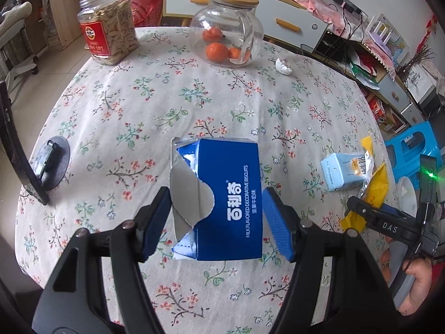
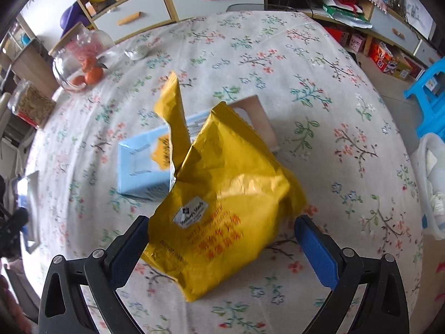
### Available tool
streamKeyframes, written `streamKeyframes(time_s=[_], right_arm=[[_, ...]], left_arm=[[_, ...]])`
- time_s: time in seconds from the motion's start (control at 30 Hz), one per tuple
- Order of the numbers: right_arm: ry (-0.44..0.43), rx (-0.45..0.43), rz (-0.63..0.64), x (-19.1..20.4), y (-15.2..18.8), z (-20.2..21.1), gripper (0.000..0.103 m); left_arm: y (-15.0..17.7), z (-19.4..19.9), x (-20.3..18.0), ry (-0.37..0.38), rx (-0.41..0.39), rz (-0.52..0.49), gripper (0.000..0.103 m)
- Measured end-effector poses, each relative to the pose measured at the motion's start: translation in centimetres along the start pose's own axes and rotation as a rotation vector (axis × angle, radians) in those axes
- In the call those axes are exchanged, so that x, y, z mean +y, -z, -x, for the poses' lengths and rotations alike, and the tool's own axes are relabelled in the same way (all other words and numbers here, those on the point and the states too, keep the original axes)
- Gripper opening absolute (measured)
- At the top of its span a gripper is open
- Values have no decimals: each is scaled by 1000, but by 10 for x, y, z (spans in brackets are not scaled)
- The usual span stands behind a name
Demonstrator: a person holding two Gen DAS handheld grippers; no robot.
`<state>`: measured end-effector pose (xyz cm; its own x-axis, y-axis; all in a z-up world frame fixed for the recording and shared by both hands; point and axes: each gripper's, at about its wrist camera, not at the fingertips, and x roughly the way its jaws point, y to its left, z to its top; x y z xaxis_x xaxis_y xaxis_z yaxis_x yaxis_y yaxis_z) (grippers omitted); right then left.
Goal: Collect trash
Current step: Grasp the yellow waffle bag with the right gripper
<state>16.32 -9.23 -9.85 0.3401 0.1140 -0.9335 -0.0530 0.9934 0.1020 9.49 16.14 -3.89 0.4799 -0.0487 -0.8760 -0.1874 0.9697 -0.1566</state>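
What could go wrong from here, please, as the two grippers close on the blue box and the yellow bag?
1. The blue box is torn open, with a loose silver flap by the left gripper; its jaws might catch the flap or crush the box.
2. The yellow bag is crumpled and leans on the light blue carton; the open right gripper might drag that carton or let the slick bag slip.

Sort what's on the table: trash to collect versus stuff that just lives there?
Trash:
blue biscuit box, torn open, between the left gripper fingers
yellow snack bag, between the right gripper fingers
light blue carton
white crumpled scrap

Not trash, likely:
glass jar of oranges
plastic jar of seeds
floral tablecloth
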Motion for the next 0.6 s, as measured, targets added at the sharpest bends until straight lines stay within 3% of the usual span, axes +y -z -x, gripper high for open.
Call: streamKeyframes(time_s=[0.37, 0.6], right_arm=[[80, 23, 51, -29, 15, -2, 103], [69, 12, 86, -50, 24, 6, 103]], left_arm=[[6, 3, 2, 7, 3, -5, 68], [9, 5, -3, 15, -1, -14, 68]])
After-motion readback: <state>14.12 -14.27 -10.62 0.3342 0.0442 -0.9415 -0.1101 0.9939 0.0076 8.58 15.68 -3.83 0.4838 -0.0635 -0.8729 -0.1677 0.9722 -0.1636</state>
